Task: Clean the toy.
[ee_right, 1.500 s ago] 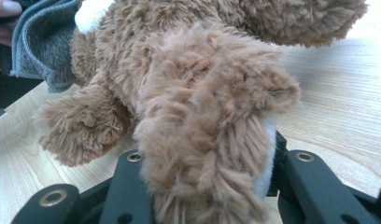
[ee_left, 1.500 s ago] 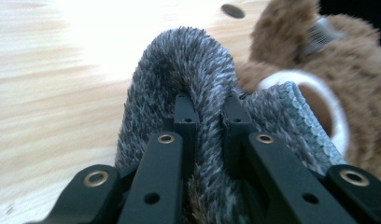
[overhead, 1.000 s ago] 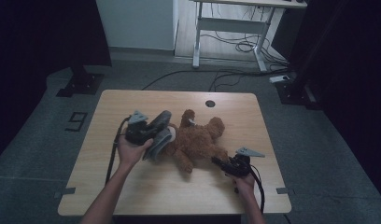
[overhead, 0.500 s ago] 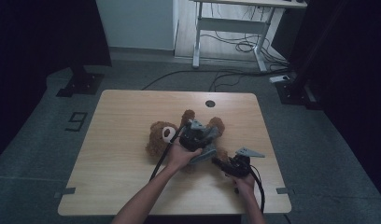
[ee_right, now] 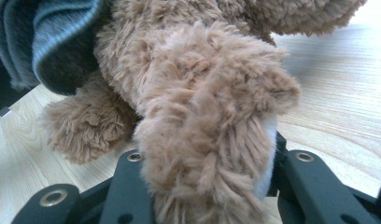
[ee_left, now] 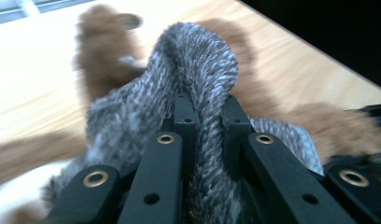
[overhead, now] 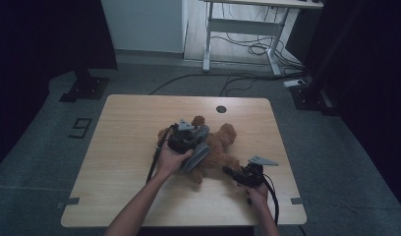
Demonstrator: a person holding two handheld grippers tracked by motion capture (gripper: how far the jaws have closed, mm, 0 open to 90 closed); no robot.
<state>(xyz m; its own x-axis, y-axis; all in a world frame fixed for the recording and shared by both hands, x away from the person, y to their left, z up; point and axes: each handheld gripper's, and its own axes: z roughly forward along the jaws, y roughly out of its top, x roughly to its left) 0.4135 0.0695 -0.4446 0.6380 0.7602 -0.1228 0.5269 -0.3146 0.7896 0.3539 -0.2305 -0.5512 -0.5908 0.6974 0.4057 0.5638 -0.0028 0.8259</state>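
Your left gripper [overhead: 201, 156] pinches the grey knit garment [ee_left: 205, 79] over the teddy bear [overhead: 222, 147] mid-table, right gripper [overhead: 234, 173] clamps its leg [ee_right: 207, 135]; dressing barely started, garment not on yet.

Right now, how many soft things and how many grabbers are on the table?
Brown teddy bear: 1
Grey knitted garment: 1
Grippers, left gripper and right gripper: 2
Total: 4
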